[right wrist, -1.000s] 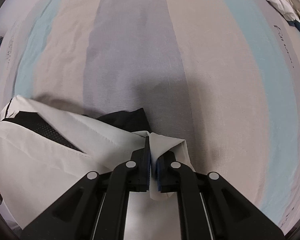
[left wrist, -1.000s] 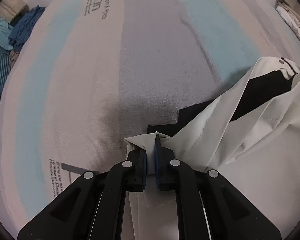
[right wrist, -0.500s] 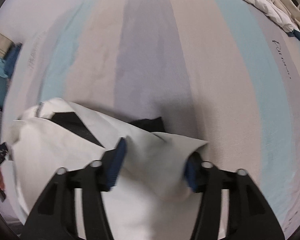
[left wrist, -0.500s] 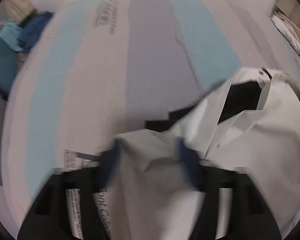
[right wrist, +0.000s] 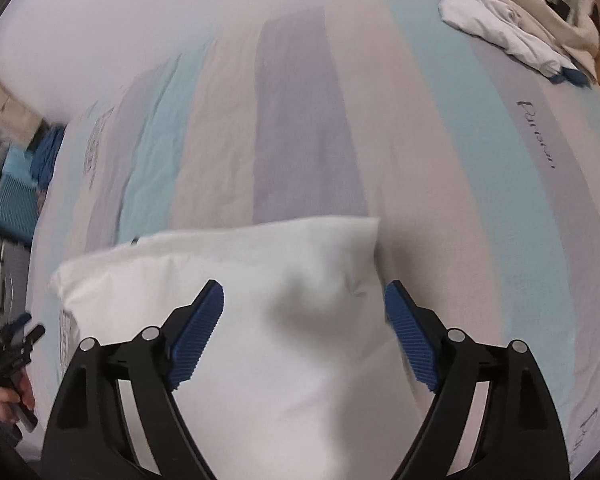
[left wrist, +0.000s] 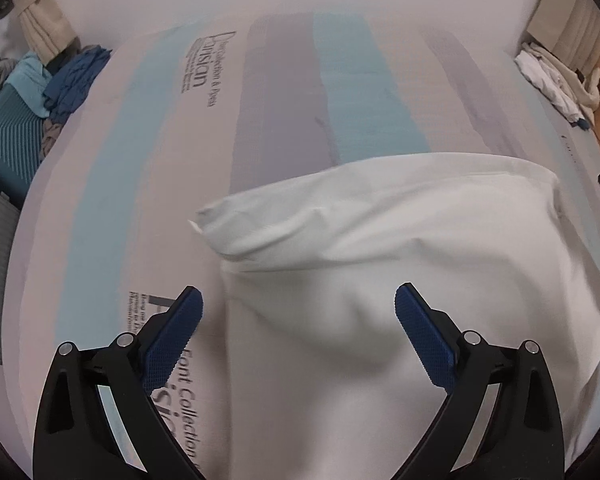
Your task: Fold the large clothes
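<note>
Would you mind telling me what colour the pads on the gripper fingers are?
Blue, with a fine ribbed texture, on black arms; the pads show most clearly in the right wrist view.

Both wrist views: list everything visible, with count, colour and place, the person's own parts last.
white garment: 1, white, lying on the bedsheet just ahead of both grippers
bedsheet: 1, striped blue, grey and beige with dark lettering, under everything
blue clothes pile: 1, dark and light blue, far left edge
pale clothes pile: 1, white and beige, far right corner
left gripper: 1, black with blue pads, open
right gripper: 1, black with blue pads, open
</note>
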`<state>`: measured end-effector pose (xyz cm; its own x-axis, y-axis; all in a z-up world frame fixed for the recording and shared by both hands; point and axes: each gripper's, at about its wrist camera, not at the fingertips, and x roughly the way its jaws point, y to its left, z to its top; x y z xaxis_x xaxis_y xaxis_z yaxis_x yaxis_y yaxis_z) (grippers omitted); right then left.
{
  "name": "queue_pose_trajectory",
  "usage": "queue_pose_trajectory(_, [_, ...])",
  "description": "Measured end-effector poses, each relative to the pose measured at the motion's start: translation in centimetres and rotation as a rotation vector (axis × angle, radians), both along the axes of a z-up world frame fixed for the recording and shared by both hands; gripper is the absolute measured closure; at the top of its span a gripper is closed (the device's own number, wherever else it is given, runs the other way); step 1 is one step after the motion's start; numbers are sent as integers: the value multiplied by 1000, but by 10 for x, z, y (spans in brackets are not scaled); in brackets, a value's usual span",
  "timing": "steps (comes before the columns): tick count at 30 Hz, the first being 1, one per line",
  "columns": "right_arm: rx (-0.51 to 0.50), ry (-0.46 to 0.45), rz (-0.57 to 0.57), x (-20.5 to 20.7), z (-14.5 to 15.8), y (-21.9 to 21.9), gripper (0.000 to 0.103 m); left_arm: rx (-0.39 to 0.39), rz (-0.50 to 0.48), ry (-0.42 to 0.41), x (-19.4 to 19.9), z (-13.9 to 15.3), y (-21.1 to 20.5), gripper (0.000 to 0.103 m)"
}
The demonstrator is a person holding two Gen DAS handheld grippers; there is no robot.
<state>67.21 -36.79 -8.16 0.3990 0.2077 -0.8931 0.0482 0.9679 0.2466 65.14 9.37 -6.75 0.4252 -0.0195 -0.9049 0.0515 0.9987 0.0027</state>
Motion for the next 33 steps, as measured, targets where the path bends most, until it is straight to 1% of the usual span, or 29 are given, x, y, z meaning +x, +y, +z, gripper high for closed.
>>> queue_pose_trajectory(2, [-30, 5, 47, -5, 0, 24, 24, -24, -7, 11, 2, 0, -16, 7])
queue_pose_trajectory(3, [-40, 8, 93, -12, 1, 42, 24, -39, -16, 18, 3, -1, -26, 7])
queue_pose_trajectory(7, [-15, 42, 238, -35, -8, 99, 23, -96, -88, 37, 9, -6, -70, 6])
queue_pose_trajectory(8, [-10, 66, 277, -39, -15, 117, 23, -106, -100, 46, 10, -8, -78, 6])
queue_pose_trajectory(10, [-15, 82, 326, -45, -25, 140, 23, -134, -122, 68, 14, -16, -91, 6])
queue_pose_trajectory(13, [-47, 106, 376, -48, -46, 161, 23, -173, -143, 126, 21, -36, -99, 6])
queue_pose_trajectory(14, [-57, 109, 381, -49, -51, 164, 22, -171, -142, 139, 22, -44, -99, 6])
queue_pose_trajectory(15, [-74, 109, 385, -48, -59, 166, 18, -167, -139, 151, 22, -52, -98, 6])
queue_pose_trajectory(18, [-67, 111, 369, -43, -72, 163, 11, -176, -140, 177, 22, -69, -95, 6])
queue_pose_trajectory(19, [-73, 112, 368, -42, -76, 162, 10, -168, -148, 182, 22, -75, -95, 6])
queue_pose_trajectory(22, [-103, 122, 373, -39, -88, 163, 9, -118, -173, 206, 19, -94, -98, 6])
queue_pose_trajectory(25, [-137, 140, 388, -40, -106, 167, 9, -82, -183, 222, 16, -112, -97, 5])
queue_pose_trajectory(29, [-167, 150, 398, -40, -127, 171, 6, -43, -203, 207, 11, -127, -101, 5])
queue_pose_trajectory(33, [-179, 129, 386, -43, -134, 174, 6, -31, -206, 183, 8, -136, -102, 5])
